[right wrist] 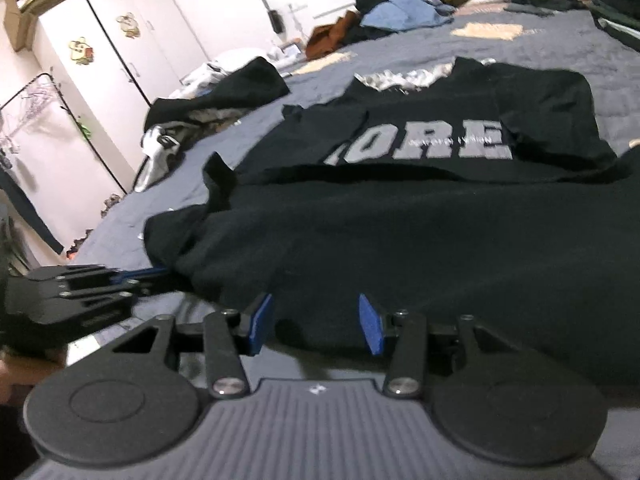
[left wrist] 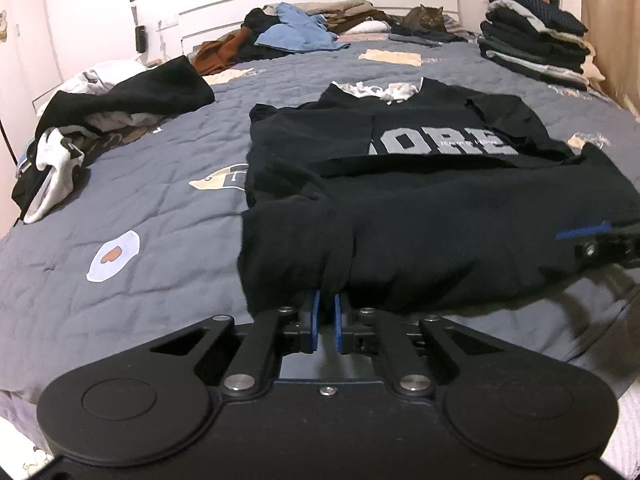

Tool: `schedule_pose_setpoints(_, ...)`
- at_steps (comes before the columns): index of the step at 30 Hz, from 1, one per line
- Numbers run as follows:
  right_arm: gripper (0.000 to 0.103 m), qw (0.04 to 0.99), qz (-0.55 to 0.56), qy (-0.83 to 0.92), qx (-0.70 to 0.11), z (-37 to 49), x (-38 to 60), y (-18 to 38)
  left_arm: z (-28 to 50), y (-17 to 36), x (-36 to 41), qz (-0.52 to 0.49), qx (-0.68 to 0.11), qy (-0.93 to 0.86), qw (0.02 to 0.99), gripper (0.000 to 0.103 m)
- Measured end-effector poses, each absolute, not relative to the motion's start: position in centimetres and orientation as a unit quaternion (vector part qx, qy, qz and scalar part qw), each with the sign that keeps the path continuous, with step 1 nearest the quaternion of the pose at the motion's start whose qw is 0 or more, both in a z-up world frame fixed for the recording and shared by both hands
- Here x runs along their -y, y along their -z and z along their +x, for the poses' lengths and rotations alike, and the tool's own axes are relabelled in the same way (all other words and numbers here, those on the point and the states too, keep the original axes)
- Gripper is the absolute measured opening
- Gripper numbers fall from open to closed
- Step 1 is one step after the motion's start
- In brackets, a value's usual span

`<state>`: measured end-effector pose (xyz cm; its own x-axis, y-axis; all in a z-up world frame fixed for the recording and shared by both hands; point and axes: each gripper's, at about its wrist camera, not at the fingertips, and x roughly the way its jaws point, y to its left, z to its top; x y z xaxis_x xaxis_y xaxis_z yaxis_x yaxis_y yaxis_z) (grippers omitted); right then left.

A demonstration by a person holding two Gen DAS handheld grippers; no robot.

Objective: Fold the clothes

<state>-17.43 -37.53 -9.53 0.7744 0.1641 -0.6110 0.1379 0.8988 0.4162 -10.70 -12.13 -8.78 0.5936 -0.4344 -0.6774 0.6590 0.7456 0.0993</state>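
Left wrist view, left to right: heap of black and white clothes [left wrist: 108,120] at the bed's left edge, unfolded. Grey quilt [left wrist: 160,220] with pale patches covers the bed. Black tee [left wrist: 400,184] lies mid-bed, grey "ORE" print facing up, near hem doubled back over the body so a thick fold runs across under the print. Far end: loose pile of blue, brown and tan clothes [left wrist: 296,32], cat [left wrist: 428,18] sitting beside it near the headboard. Folded stack [left wrist: 536,40] at the far right of the bed, well apart from the tee.

Left tool [left wrist: 325,312]: blue pads nearly together, pinching the tee's near left hem; cloth bunches and lifts off the quilt right at the tips. Right tool's tip [left wrist: 600,244] pokes in at the right frame edge, touching the tee's right side.

Right wrist view, left to right: white wardrobe [right wrist: 104,52] with stickers on the doors, wire rack in front of it. Left tool [right wrist: 156,276] seen side-on at the left, its tips against the tee's [right wrist: 400,240] left corner. Same black and white heap [right wrist: 208,100] behind it. Right tool [right wrist: 316,320]: pads spread wide, hem edge lying between them, neither pad visibly pressing the cloth, so no grip. View is blurred; whether the pads touch the fabric, cannot tell
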Motion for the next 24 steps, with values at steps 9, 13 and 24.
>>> schedule_pose_setpoints(9,0.047,0.91,0.232,0.0,-0.344,-16.9,37.9,10.6,-9.1,7.4,8.8,0.145,-0.321,0.276,0.894,0.0)
schedule_pose_setpoints(13,0.047,0.909,0.234,0.003,-0.346,-16.7,38.0,10.7,-7.8,6.6,6.5,0.123,-0.323,0.242,0.907,0.0)
schedule_pose_setpoints(24,0.048,0.912,0.236,-0.008,-0.335,-16.9,37.2,9.5,-11.2,7.0,9.2,0.16,-0.291,0.337,0.881,0.043)
